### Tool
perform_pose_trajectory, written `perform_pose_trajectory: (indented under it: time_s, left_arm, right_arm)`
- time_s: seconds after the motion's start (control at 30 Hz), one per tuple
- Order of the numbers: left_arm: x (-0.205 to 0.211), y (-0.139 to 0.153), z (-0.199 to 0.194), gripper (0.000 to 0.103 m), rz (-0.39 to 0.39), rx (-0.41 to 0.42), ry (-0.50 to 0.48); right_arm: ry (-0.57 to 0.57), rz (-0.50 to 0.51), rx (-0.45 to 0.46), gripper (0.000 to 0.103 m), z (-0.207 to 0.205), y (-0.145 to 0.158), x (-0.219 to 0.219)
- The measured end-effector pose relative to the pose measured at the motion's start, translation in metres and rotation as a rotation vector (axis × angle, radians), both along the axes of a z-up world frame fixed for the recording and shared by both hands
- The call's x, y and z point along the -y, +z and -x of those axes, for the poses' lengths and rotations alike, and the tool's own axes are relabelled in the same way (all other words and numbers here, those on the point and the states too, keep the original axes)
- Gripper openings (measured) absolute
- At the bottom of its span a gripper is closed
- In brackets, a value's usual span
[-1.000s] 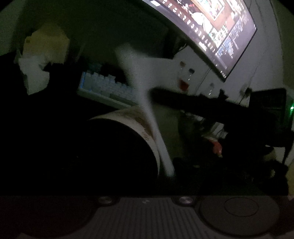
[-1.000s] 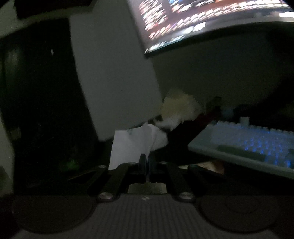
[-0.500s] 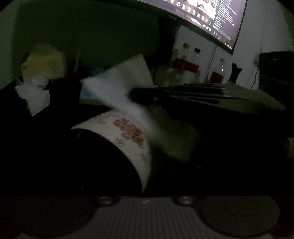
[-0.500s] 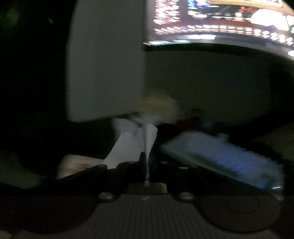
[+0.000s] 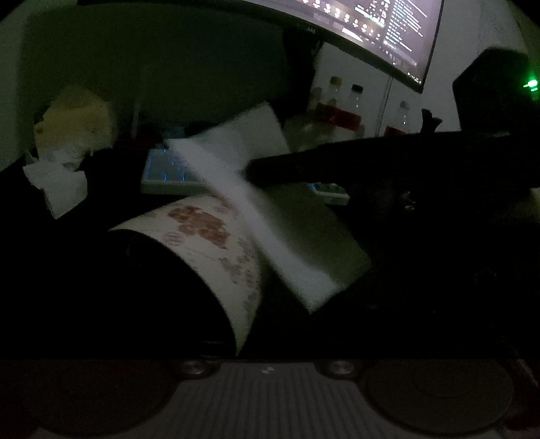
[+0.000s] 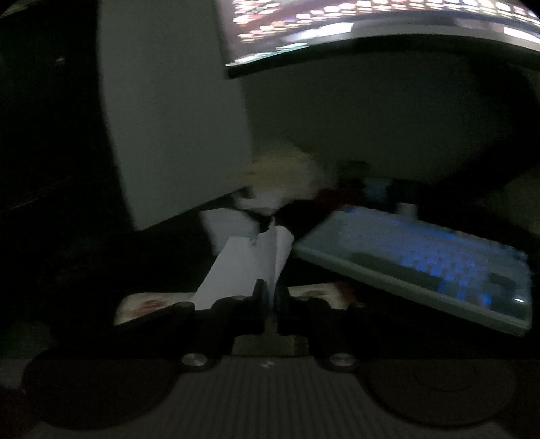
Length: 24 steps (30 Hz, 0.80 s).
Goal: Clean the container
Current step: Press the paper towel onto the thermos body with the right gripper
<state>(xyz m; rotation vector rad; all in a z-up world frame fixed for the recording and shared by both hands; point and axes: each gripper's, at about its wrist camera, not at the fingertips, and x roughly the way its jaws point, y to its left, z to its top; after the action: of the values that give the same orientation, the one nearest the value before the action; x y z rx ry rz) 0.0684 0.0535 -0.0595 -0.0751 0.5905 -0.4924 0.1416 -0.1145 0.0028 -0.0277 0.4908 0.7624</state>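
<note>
Dim scene, much lost in dark. Container [image 5: 216, 243], pale, inner wall spotted with reddish stains, lies on its side close before left hand-held gripper; that gripper's jaws have just been opening, but fingers lost in dark, grip on container cannot tell. Right hand-held gripper [image 6: 270, 297] pinched narrow on white tissue [image 6: 246, 266], which hangs over container's mouth. Backlit keyboard [image 6: 422, 263] on counter behind; crumpled tissues [image 5: 57, 182] at left; monitor [image 5: 388, 30] above.
</note>
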Motion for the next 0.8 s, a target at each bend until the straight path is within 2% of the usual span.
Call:
perform_pose_trajectory:
  time_s: [0.13,0.43,0.5,0.67,0.73,0.8]
  left_arm:
    - [0.003,0.001,-0.003,0.080,-0.003,-0.005,0.001]
    - [0.000,0.002,-0.007,0.080,0.005,-0.015,-0.004]
    - [0.000,0.001,-0.008,0.080,0.008,-0.016,-0.003]
    - [-0.002,0.001,-0.009,0.080,0.016,-0.016,-0.005]
    - [-0.004,0.001,-0.010,0.080,0.021,-0.017,-0.007]
    - [-0.005,0.001,-0.010,0.080,0.026,-0.016,-0.009]
  right_arm:
    - [0.023,0.018,0.021,0.008,0.003,0.000,-0.010]
    - [-0.076,0.147,0.108,0.010,-0.008,-0.012,-0.024]
    - [-0.063,0.152,0.114,0.010,-0.004,-0.011,-0.029]
    - [0.056,0.088,0.100,0.010,0.013,-0.010,-0.031]
    - [0.064,0.107,0.146,0.009,0.017,-0.013,-0.029]
    - [0.022,0.234,0.295,0.009,0.024,-0.021,-0.032]
